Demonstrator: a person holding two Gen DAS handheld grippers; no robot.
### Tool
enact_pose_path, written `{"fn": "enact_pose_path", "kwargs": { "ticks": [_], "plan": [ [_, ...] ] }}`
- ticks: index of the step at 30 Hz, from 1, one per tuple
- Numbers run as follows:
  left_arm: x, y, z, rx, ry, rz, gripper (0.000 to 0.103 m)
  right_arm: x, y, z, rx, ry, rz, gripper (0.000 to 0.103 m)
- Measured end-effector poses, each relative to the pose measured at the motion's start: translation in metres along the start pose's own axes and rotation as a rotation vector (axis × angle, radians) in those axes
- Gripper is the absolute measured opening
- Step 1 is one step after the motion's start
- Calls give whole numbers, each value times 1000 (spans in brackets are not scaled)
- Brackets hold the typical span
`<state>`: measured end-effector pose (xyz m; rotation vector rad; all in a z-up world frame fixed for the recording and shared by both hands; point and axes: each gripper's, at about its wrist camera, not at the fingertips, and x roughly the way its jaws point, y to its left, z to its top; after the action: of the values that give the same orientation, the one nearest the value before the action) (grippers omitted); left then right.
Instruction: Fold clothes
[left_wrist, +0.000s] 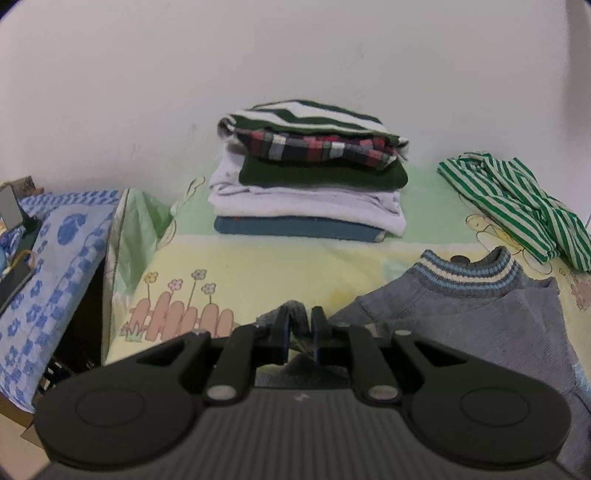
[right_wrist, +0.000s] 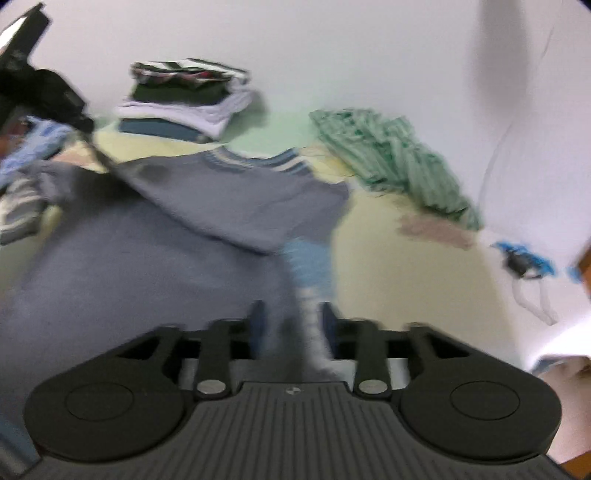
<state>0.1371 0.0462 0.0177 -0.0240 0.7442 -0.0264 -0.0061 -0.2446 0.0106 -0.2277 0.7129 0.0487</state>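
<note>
The left gripper (left_wrist: 300, 325) is pinched onto a bunch of the grey sweater (left_wrist: 480, 314), which spreads ahead and to its right on the bedsheet (left_wrist: 258, 266); the folded stack (left_wrist: 310, 177) sits straight beyond. The right gripper (right_wrist: 291, 325) clamps the sweater's striped cuff between its fingers. Judging by this, carry both sleeves inward evenly, keeping the body flat. The striped shirt (right_wrist: 399, 166) waits ahead-right.

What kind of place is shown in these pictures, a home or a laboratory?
Most likely a home bedroom: the grey sweater lies on a cartoon-print bedsheet, a stack of folded clothes stands by the plain wall, and a striped green shirt waits beside it.
</note>
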Motion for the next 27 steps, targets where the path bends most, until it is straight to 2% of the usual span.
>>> {"fn": "enact_pose_path", "kwargs": {
  "ticks": [1, 2, 3, 4, 6, 8, 10, 12, 15, 17, 19, 20, 21, 22, 23, 24, 25, 27],
  "plan": [
    [1, 0, 0, -1, 5, 0, 11, 7, -1, -1, -16, 17, -5, 42],
    [2, 0, 0, -3, 8, 0, 11, 14, -1, -2, -24, 35, 0, 34],
    [2, -1, 1, -4, 8, -1, 11, 20, -4, -4, -14, 57, 11, 19],
    [1, -1, 1, -5, 5, -4, 11, 25, -9, -4, 11, 78, 13, 13],
    [-3, -2, 4, -8, -6, -10, 11, 25, -22, -4, 80, 81, 12, 9],
    [-8, -1, 8, -17, -25, -19, 11, 14, -32, 1, 128, 47, 19, 9],
    [-14, 0, 12, -27, -47, -24, 11, 3, -33, 6, 174, 14, 71, 9],
    [-21, 2, 16, -39, -79, -21, 11, -3, -25, 8, 186, 11, 116, 9],
    [-28, 5, 20, -41, -118, -1, 11, 10, -5, 2, 155, 48, 167, 9],
    [-22, 8, 20, -50, -86, 7, 11, 26, 4, -7, 143, 86, 169, 11],
    [-16, 10, 16, -50, -41, 1, 11, 27, 4, -10, 140, 69, 161, 13],
    [-16, 11, 13, -50, -30, -8, 11, 22, 0, -8, 148, 62, 173, 22],
    [-17, 11, 10, -50, -24, -20, 11, 17, -5, -6, 156, 56, 184, 34],
    [-19, 12, 6, -56, -19, -38, 11, 9, -12, -5, 164, 43, 192, 38],
    [-22, 12, 1, -68, -13, -64, 12, 0, -17, -7, 158, 38, 191, 38],
    [-24, 10, -3, -73, -5, -87, 22, -9, -19, -12, 138, 45, 187, 38],
    [-25, 8, -8, -68, 5, -106, 27, -18, -21, -16, 118, 52, 183, 37],
    [-29, 1, -17, -47, 11, -113, 29, -34, -24, -27, 80, 74, 182, 33]
  ]
}}
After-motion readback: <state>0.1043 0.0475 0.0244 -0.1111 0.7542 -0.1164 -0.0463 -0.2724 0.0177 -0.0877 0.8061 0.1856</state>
